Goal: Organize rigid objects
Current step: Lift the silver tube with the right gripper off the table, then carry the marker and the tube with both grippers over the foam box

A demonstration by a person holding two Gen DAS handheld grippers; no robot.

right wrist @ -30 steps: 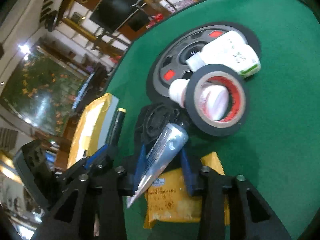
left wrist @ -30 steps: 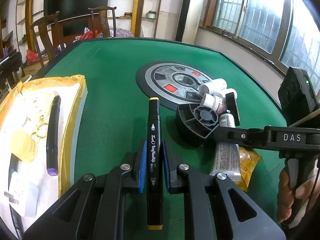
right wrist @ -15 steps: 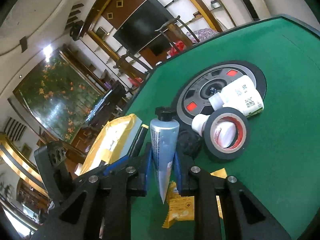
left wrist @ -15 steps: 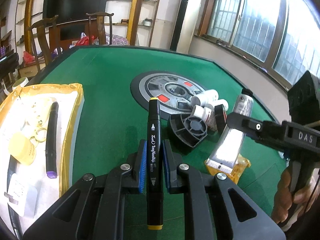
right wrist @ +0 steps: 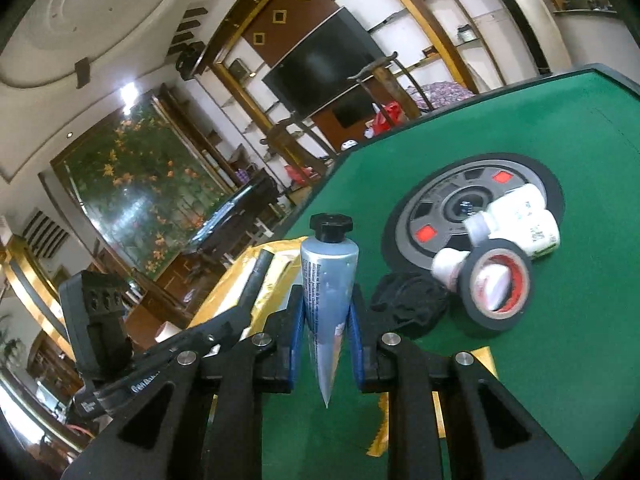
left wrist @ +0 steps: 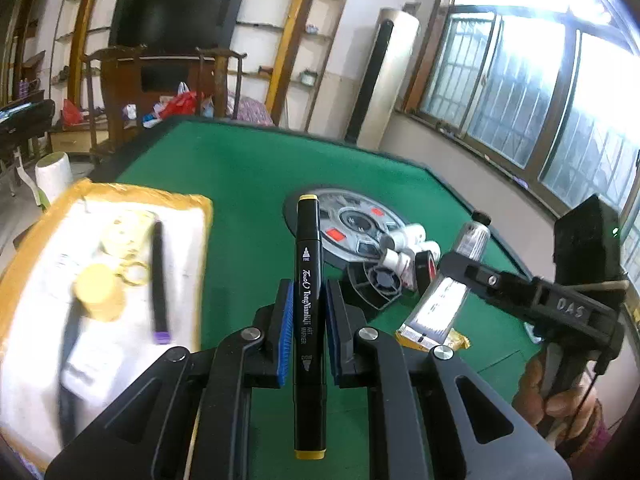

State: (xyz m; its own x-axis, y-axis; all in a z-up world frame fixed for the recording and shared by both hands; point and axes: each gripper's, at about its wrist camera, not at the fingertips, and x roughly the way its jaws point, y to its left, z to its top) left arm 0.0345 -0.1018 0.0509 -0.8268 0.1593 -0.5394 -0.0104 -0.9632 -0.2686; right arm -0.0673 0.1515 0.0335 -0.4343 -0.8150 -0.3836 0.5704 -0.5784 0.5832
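Along the left edge of the green table (left wrist: 248, 168) I see the yellow-rimmed tray (left wrist: 202, 216), its near corner just beside my left gripper (left wrist: 306, 312). Its white floor holds a purple-capped pen (left wrist: 159, 280), a yellow round piece (left wrist: 98, 292) and some pale rings, all blurred. Between the tray's rim and the grey disc (left wrist: 352, 220) set into the felt runs a bare strip of green, and the far half of the table up to its dark border is free as well.

My left gripper is clenched on a black marker (left wrist: 308, 292) with yellow ends and white lettering, held lengthwise between the blue pads (left wrist: 285, 320), its far tip over the disc's near edge.

Further right the felt is crowded: a black ribbed part (left wrist: 376, 284), white bottles (right wrist: 516, 212), a roll of black tape (right wrist: 498, 284) with a red core, and a yellow packet (right wrist: 484, 360) lying flat, all near or touching each other by the disc.

My right gripper (right wrist: 326, 332) is grasping a silvery tube (right wrist: 328, 288) with a black cap. The tube stands cap-up, crimped end down, clear of the felt. The jaws have just finished closing on it. A hand (left wrist: 560, 400) grips the handle at the right margin.
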